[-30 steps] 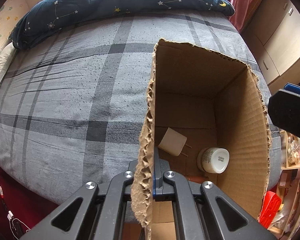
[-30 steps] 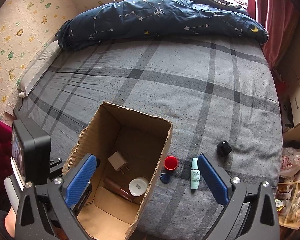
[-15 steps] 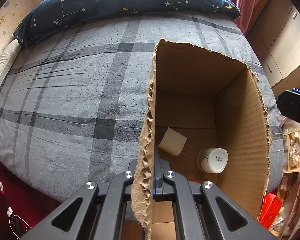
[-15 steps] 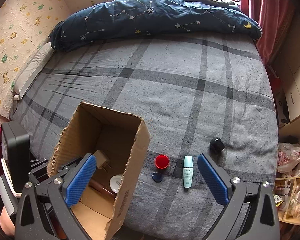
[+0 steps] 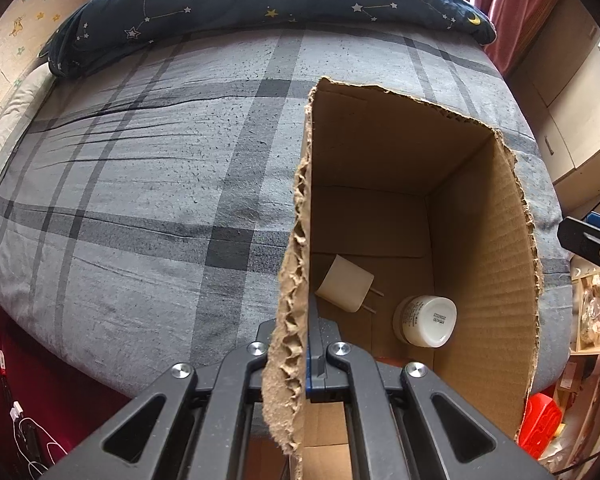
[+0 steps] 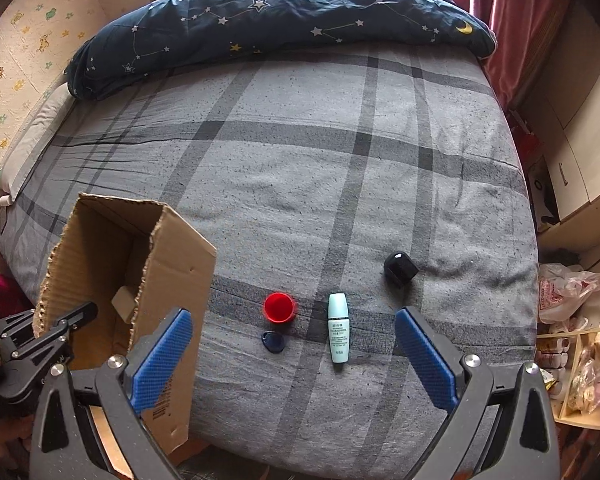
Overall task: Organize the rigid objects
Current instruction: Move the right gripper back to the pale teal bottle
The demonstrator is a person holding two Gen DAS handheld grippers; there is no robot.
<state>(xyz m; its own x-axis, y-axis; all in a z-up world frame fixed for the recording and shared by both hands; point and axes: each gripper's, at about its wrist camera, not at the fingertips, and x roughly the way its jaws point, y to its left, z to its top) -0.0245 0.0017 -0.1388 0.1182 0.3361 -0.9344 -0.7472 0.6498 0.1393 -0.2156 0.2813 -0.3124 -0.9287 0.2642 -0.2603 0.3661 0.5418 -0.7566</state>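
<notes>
Left wrist view: the left gripper [image 5: 308, 344] is clenched on the box [image 5: 488, 280] wall; a plug [image 5: 346, 286] and jar [image 5: 428, 320] lie inside.

Right wrist view: the right gripper [image 6: 294, 354] gapes wide, empty. The tube [image 6: 338, 332] lies on the bed [image 6: 300, 160] just ahead between its fingers, long axis pointing away, cap far; the right is nearer.

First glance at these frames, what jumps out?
The cardboard box fills the left wrist view, the left claw shut on its torn wall, with a white plug and a white jar lying inside. In the right wrist view, the open right claw hangs over a red cap, a blue cap, a mint tube and a black cap on the grey plaid bed.
</notes>
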